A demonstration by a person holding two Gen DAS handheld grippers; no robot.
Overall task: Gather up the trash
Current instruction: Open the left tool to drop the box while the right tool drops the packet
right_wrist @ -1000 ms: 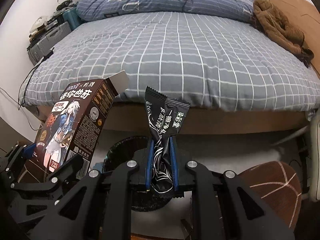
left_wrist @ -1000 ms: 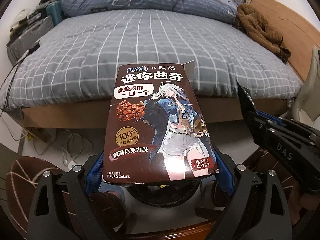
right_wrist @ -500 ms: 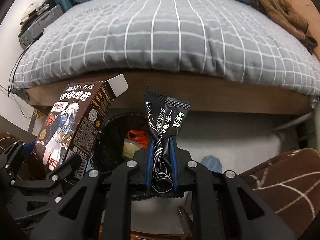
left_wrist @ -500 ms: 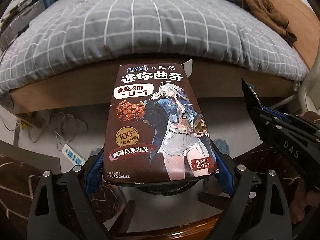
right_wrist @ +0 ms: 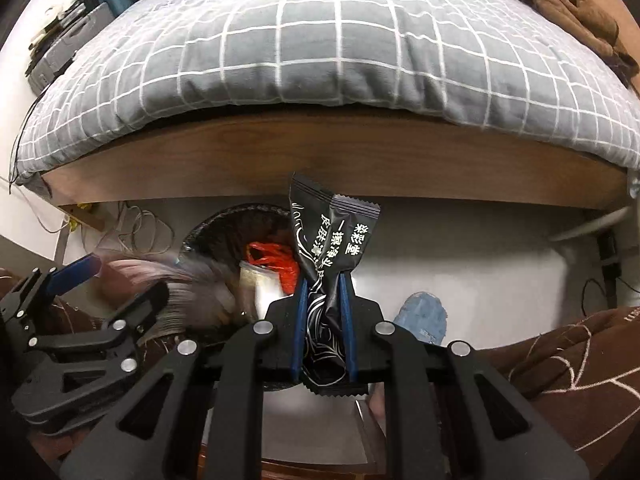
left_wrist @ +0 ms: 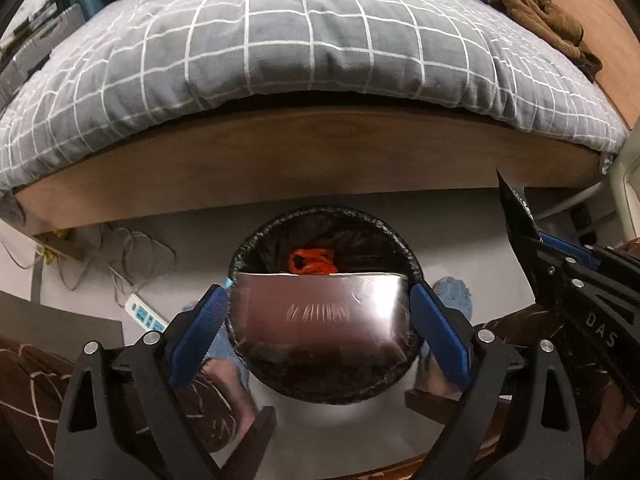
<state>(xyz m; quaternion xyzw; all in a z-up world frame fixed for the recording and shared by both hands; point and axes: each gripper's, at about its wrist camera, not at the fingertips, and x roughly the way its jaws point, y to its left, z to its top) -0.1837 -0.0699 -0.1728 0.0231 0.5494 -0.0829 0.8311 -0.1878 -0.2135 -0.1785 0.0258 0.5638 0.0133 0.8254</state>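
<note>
The brown cookie box is a motion-blurred shape dropping between my left gripper's spread blue pads, right over the round black-lined trash bin. In the right wrist view the box smears across the bin's left rim beside the left gripper. My right gripper is shut on a black sachet with white lettering, which stands upright above the bin's right side. An orange bag lies inside the bin.
A bed with a grey checked duvet and wooden frame runs just behind the bin. A power strip and cables lie on the floor at left. Blue slippers and a person's feet flank the bin. Brown patterned fabric fills the lower corners.
Both grippers sank toward the bin and tilted downward. The cookie box, upright in the left gripper before, has slipped out and is falling into the bin. The right still grips the sachet.
</note>
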